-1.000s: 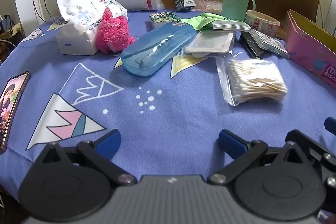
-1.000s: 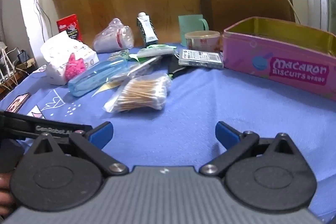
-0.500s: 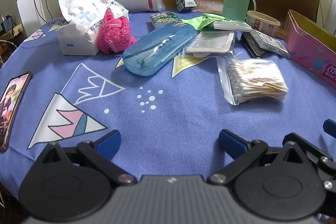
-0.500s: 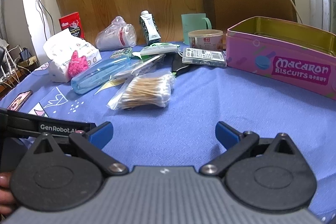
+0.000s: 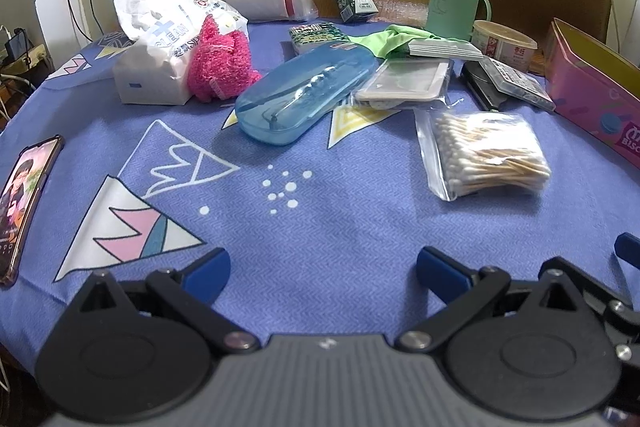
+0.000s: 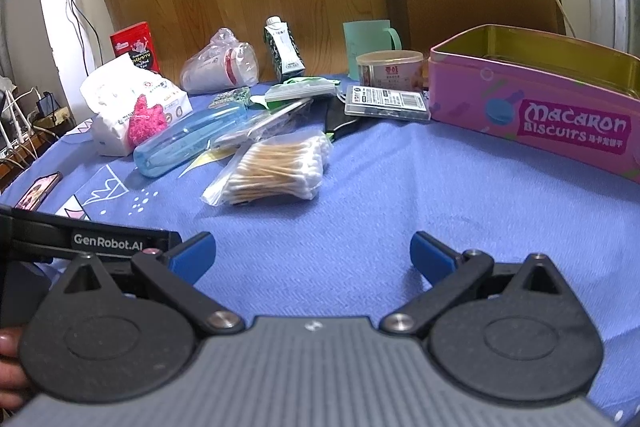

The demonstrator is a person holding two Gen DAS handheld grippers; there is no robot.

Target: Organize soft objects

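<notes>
The pink fluffy thing (image 5: 218, 67) is parked at about 11 o'clock in the left wrist view, leaned against the tissue pack (image 5: 160, 39), with the green cloth (image 5: 390, 39) tucked under clutter near 1 o'clock. Nothing's been picked up yet. The left gripper (image 5: 322, 269) and right gripper (image 6: 312, 255) are both spread wide and empty over bare tablecloth (image 5: 320, 211). Probably best if the fluffy one is approached from above so the blue case (image 5: 304, 95) just beside it isn't bumped. The pink tin (image 6: 532, 107) at 2 o'clock looks like the obvious drop spot.
</notes>
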